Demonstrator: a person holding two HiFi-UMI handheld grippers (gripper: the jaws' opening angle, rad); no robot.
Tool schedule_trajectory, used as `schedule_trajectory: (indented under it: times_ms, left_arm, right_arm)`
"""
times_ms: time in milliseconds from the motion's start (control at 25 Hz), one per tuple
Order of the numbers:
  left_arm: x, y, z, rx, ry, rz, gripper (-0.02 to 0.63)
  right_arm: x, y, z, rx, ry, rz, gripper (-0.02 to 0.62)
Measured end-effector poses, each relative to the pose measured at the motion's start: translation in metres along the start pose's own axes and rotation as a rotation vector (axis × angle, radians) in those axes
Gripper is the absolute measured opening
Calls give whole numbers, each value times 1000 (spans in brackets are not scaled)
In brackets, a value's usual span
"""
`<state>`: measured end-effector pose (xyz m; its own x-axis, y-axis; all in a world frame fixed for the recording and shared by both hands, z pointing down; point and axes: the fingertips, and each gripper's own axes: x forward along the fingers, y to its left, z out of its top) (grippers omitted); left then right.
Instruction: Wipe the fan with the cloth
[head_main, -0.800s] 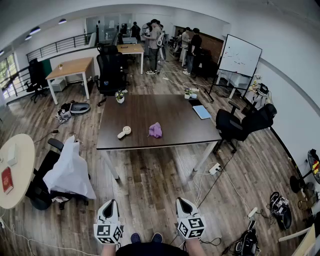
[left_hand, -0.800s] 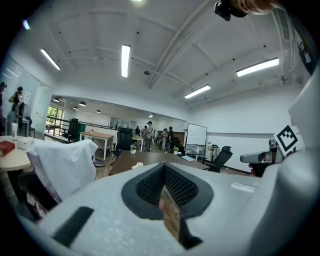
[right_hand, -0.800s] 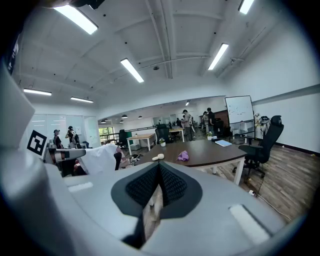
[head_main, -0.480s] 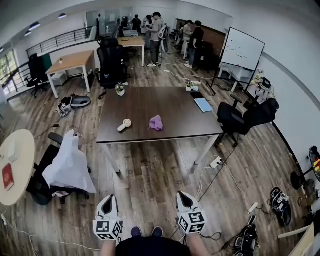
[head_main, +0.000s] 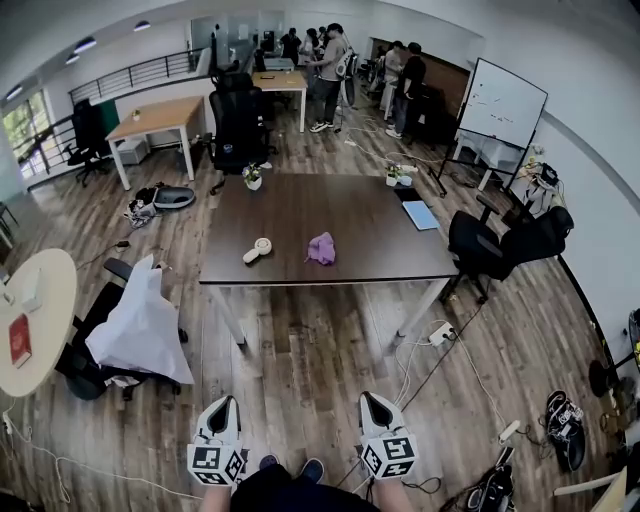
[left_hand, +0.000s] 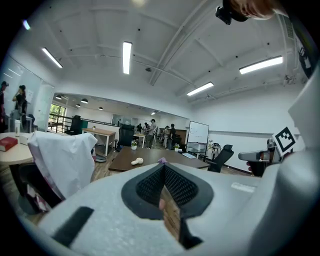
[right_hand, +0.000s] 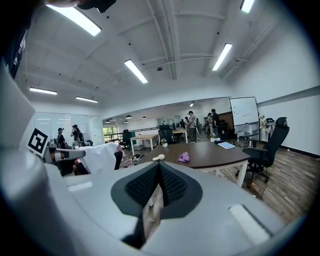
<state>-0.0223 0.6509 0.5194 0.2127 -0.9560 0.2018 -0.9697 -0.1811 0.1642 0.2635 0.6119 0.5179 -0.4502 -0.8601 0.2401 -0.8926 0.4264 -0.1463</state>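
One small white fan (head_main: 258, 249) and one purple cloth (head_main: 321, 248) lie on the dark counter (head_main: 350, 215), well ahead of both jaws. The fan looks light and stiff, so I would take it by the handle. The cloth looks soft and crumpled, so any raised fold can be pinched. The left gripper (head_main: 223, 404) and the right gripper (head_main: 371, 400) have their jaws pressed together on nothing.

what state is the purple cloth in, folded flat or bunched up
Bunched up: the purple cloth is a crumpled heap on the dark table, lying apart from the small white fan.
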Motion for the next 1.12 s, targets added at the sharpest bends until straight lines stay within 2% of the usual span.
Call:
schedule_trajectory:
  times_ms: [280, 520, 1120]
  left_arm:
    - [11, -10, -1, -3, -1, -14, -3]
    - [40, -9, 16, -2, -21, -35, -3]
    - [159, 38, 43, -3, -25, -80, -3]
  right_arm:
    - [8, -18, 0, 20, 8, 7, 12]
    - [27, -30, 16, 31, -26, 1, 12]
    - [140, -58, 42, 30, -8, -3, 12]
